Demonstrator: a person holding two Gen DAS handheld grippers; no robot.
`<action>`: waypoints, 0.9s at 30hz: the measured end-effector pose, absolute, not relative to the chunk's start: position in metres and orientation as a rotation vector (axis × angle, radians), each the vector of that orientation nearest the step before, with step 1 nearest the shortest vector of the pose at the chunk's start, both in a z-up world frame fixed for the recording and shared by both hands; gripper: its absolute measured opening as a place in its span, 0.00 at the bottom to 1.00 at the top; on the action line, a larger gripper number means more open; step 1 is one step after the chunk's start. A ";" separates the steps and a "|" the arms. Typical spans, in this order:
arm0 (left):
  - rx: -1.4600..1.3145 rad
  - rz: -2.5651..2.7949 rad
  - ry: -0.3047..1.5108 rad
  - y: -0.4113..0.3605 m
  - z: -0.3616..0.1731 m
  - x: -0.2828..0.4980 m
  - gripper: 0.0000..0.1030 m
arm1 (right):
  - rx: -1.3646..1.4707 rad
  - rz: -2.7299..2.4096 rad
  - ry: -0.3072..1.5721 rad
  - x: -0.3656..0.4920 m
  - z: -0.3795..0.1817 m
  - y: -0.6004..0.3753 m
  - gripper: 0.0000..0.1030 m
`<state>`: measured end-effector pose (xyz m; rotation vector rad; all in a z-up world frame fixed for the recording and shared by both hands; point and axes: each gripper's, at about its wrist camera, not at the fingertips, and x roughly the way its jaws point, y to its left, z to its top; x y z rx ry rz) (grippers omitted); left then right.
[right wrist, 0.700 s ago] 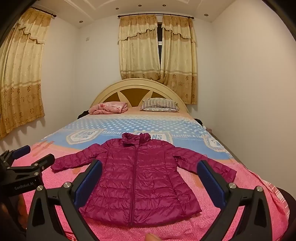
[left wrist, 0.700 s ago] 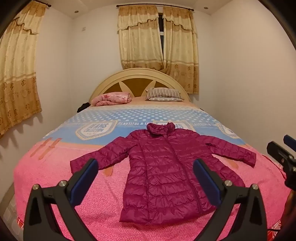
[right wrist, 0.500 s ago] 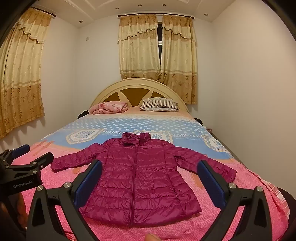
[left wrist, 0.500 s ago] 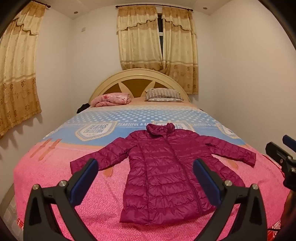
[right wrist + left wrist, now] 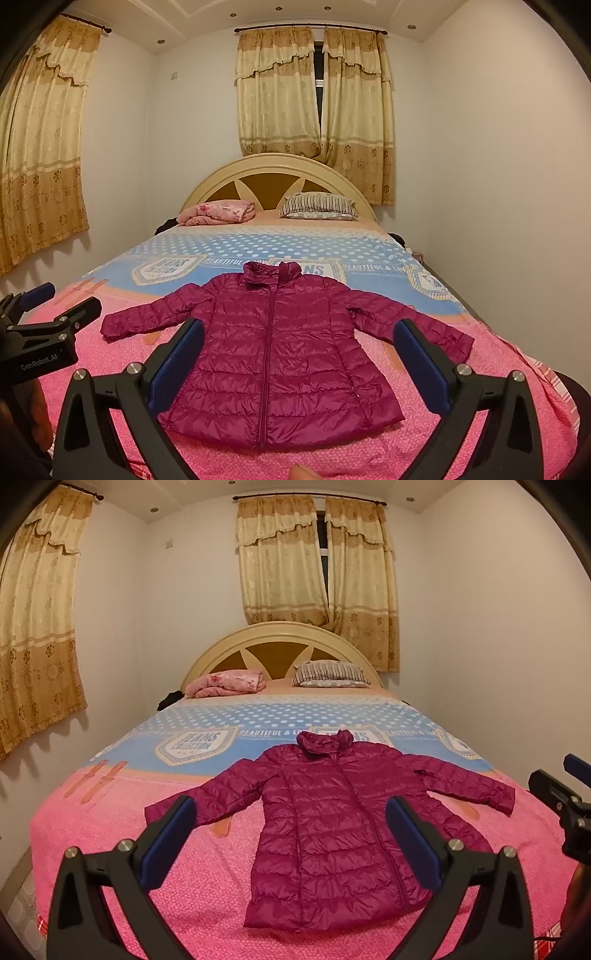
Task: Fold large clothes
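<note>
A magenta quilted puffer jacket lies flat, front up and zipped, on the pink end of the bed, sleeves spread to both sides. It also shows in the right wrist view. My left gripper is open and empty, held above the bed's near edge in front of the jacket's hem. My right gripper is open and empty, likewise short of the hem. Each gripper shows at the edge of the other's view: the right gripper and the left gripper.
The bed has a pink and blue cover. A folded pink blanket and a striped pillow lie by the headboard. Walls stand close on both sides, with curtains at left and behind.
The views have barely shifted. Both grippers stay open in about the same place, and the jacket has not moved.
</note>
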<state>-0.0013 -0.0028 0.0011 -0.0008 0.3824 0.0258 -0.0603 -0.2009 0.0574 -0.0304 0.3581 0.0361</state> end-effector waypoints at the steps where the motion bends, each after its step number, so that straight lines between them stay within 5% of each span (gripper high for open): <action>1: 0.003 0.026 0.382 -0.004 0.001 -0.001 1.00 | -0.031 0.035 0.360 -0.060 0.057 -0.200 0.99; 27: -0.007 0.032 0.385 0.003 0.002 0.000 1.00 | -0.034 0.032 0.385 -0.051 0.051 -0.195 0.99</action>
